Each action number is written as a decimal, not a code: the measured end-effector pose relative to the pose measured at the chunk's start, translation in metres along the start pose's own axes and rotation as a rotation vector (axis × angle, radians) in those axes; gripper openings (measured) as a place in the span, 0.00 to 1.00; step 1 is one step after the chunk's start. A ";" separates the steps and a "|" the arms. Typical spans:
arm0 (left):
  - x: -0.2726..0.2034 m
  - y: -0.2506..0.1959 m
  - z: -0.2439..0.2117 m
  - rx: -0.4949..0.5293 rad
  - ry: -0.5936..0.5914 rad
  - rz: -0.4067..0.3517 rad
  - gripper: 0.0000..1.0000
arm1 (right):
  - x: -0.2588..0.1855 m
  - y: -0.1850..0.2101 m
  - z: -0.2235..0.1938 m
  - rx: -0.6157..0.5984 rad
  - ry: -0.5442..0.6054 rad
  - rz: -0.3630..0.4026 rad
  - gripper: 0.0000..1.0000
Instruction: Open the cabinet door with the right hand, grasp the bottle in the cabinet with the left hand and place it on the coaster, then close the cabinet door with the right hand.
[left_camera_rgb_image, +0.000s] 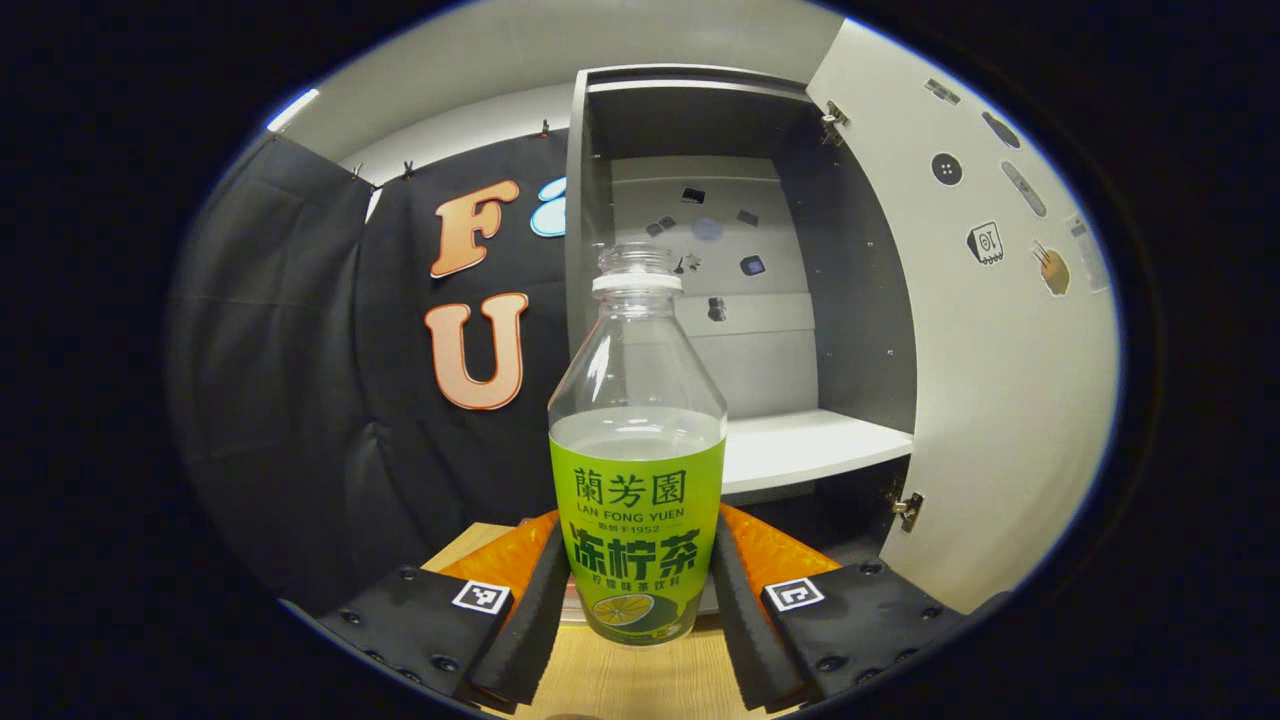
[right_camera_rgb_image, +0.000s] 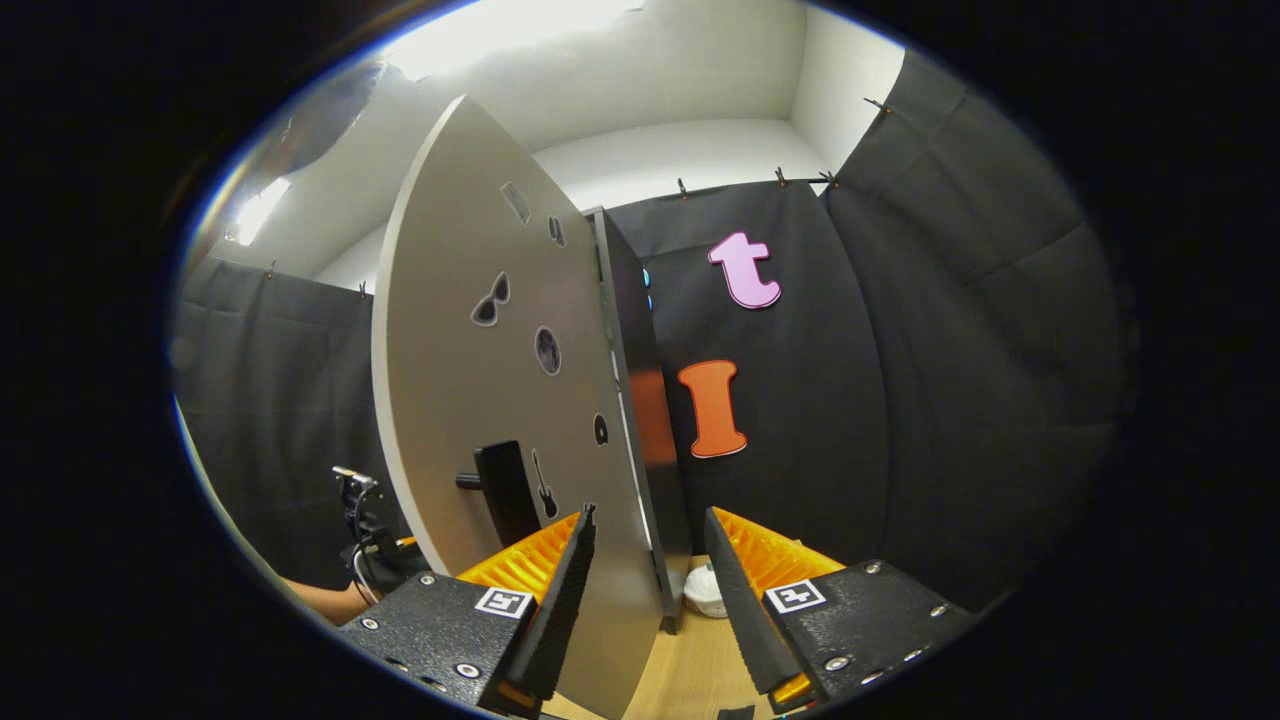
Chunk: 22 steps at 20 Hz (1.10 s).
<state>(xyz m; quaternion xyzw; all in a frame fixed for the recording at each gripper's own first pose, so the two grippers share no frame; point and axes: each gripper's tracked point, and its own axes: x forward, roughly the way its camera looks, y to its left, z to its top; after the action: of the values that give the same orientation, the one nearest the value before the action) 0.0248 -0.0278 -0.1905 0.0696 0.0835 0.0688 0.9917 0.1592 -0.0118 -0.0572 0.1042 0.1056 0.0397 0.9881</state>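
My left gripper (left_camera_rgb_image: 640, 600) holds a lemon tea bottle (left_camera_rgb_image: 638, 470) upright, one finger pressed on each side of its green label. The bottle is clear plastic, roughly half full of pale liquid, and I see no cap on its neck. Its base sits at, or just above, a pale round coaster (left_camera_rgb_image: 585, 608) on the wooden table (left_camera_rgb_image: 640, 680); I cannot tell whether it touches yet. Behind the bottle stands the cabinet (left_camera_rgb_image: 740, 300), its white shelf (left_camera_rgb_image: 810, 450) bare and its door (left_camera_rgb_image: 1000, 330) swung open to the right.

In the right gripper view, my right gripper (right_camera_rgb_image: 645, 590) has its fingers spread, straddling the free edge of that open door (right_camera_rgb_image: 480, 400) without pinching it. A dark handle (right_camera_rgb_image: 505, 490) sticks out from the door's face just to the left.

I judge the step in hand to be setting the bottle down. To do it well I would keep it vertical because of the open neck, settle it centred on the coaster, then part the left fingers evenly and back straight away. The door stays open until that arm is clear.
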 end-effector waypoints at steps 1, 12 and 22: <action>-0.007 0.003 -0.007 -0.006 0.003 0.018 0.75 | 0.001 -0.001 -0.003 0.000 -0.006 0.013 0.70; -0.064 0.045 -0.075 0.048 -0.002 0.159 0.80 | 0.001 -0.004 0.000 -0.028 -0.087 -0.068 0.70; -0.080 0.073 -0.183 0.059 0.066 0.131 0.78 | -0.005 -0.010 -0.026 -0.013 -0.032 -0.266 0.71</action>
<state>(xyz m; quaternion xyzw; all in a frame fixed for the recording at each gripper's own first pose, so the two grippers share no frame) -0.0945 0.0555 -0.3455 0.1017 0.1135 0.1332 0.9793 0.1496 -0.0166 -0.0829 0.0837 0.1023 -0.0925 0.9869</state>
